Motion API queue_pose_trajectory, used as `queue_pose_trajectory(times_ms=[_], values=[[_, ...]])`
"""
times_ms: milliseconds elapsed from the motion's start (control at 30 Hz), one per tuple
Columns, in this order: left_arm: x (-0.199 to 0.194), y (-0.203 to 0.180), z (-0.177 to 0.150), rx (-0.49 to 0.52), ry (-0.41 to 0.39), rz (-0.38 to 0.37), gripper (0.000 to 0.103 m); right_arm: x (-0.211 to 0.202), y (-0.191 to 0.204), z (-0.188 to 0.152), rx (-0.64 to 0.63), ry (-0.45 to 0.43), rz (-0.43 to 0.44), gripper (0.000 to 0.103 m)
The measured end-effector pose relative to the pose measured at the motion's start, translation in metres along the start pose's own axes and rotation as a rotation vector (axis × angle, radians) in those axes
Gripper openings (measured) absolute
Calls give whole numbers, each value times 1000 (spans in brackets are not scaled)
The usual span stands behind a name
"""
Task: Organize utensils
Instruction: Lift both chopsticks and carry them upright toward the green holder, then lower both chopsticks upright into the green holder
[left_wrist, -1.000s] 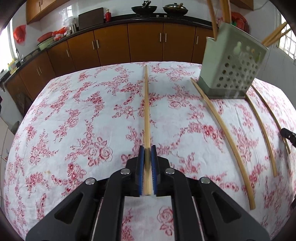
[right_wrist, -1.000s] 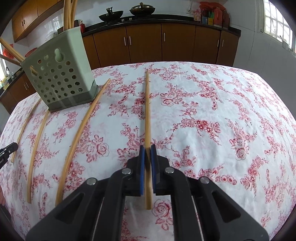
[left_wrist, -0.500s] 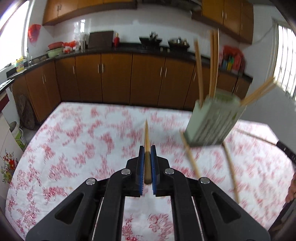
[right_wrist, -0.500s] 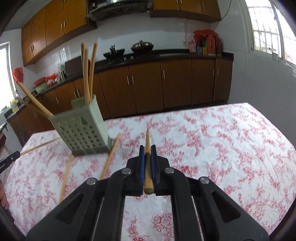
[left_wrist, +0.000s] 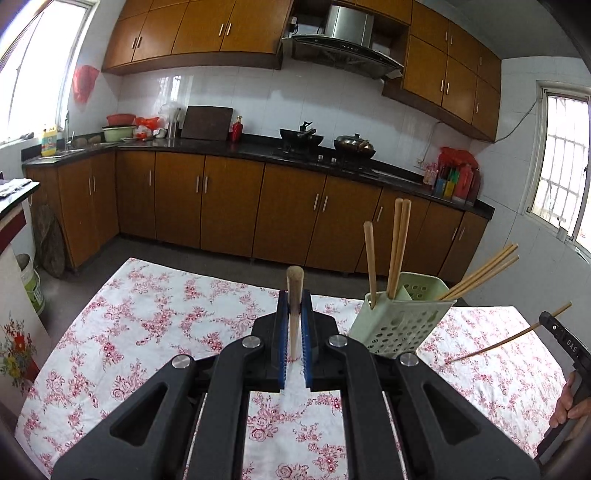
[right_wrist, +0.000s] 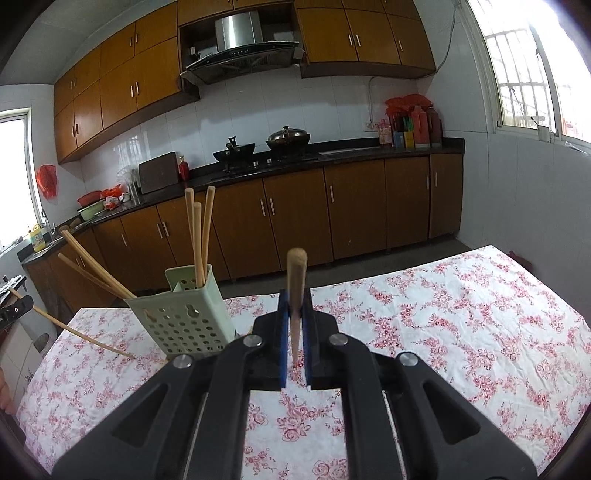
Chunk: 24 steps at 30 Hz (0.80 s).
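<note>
My left gripper (left_wrist: 294, 306) is shut on a wooden chopstick (left_wrist: 294, 295), raised and pointing at the camera end-on above the table. My right gripper (right_wrist: 294, 306) is shut on another wooden chopstick (right_wrist: 296, 284), raised the same way. A pale green perforated utensil holder (left_wrist: 400, 319) stands on the floral tablecloth, right of my left gripper; in the right wrist view it (right_wrist: 184, 314) is to the left. Several chopsticks (left_wrist: 397, 243) stand or lean in it. The right gripper's chopstick (left_wrist: 509, 338) also shows at the right edge of the left wrist view.
The table has a white cloth with red flowers (left_wrist: 147, 325). Brown kitchen cabinets (left_wrist: 229, 210) and a dark counter with pans run behind the far edge. A bucket (left_wrist: 31, 286) stands on the floor at left.
Both grippers have lifted their chopsticks off the cloth and tipped up, so the sticks now point toward the camera. The holder now appears lower and farther off.
</note>
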<state>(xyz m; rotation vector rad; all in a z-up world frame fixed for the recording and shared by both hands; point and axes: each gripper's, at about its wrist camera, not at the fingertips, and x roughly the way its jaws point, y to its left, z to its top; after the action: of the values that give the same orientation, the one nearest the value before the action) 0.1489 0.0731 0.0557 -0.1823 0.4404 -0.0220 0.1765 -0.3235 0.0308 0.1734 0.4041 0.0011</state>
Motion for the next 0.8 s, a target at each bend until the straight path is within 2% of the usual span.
queue_pose_trajectory(times_ms=[133,333,633,800], values=[[1,0,2,-1,0,2,7,0,3,5,-7,-5,1,8],[-18,-13,17,34,-36,-40,7,-22,13,40,-15,-54,46,8],[-50,-58,57,80,-141,-126,7,-59,37,95,3,-138,201,8],[-54,-84,82,66,-215,-151,7,-62,53,107,-14,-175,231,8]])
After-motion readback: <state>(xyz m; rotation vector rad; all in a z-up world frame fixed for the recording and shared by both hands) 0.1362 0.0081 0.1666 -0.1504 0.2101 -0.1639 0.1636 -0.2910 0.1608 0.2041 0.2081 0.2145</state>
